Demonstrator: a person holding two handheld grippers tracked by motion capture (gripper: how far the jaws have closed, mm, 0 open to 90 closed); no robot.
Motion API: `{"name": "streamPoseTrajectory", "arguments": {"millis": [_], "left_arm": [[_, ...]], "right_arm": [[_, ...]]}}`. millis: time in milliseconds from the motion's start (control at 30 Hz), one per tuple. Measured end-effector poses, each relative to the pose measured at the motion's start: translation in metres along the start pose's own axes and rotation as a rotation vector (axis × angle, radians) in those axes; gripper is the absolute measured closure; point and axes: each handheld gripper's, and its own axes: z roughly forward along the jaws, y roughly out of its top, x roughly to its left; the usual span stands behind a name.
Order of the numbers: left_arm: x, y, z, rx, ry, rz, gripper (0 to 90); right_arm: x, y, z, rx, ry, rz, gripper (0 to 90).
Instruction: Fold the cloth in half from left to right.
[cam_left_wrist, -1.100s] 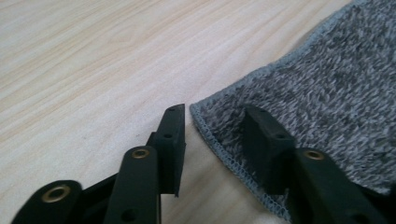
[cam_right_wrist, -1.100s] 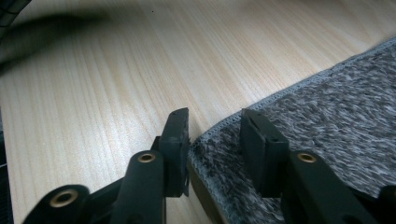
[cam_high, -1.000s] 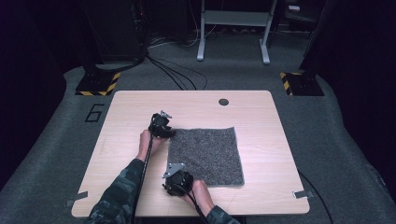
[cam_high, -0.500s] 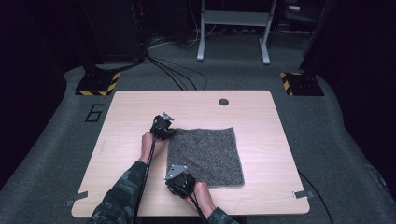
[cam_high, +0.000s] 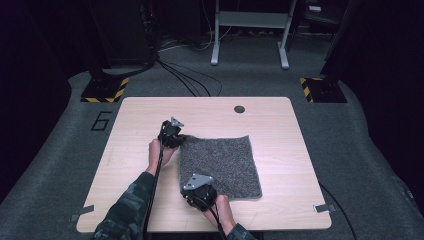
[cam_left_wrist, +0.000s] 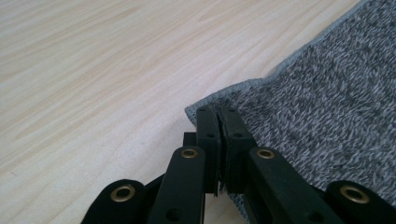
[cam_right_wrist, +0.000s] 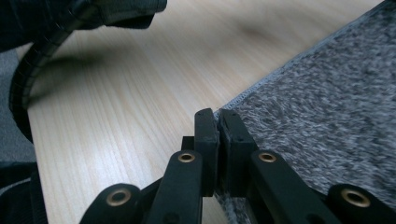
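Grey, nubbly square felt mat (cam_high: 220, 165) lies flat on my pale wood-grain counter (cam_high: 280, 130); my left gripper (cam_left_wrist: 218, 114) and right gripper (cam_right_wrist: 217, 116) are each clamped on a stitched corner.

Light wooden table (cam_high: 280, 150) with a round cable hole (cam_high: 239, 109), grey carpet floor (cam_high: 60, 165) marked with a dark 6 (cam_high: 101, 121), yellow-black striped floor blocks (cam_high: 106, 90), black cables (cam_high: 185, 80), grey metal stand (cam_high: 249, 30), dark unlit surroundings
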Motion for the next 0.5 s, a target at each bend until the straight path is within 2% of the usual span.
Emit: {"name": "streamPoseTrajectory", "arguments": {"millis": [500], "left_arm": [[0.005, 0.018, -0.022, -0.022, 0.017, 0.014, 87.6]], "right_arm": [[0.003, 0.015, -0.016, -0.089, 0.003, 0.004, 86.8]]}}
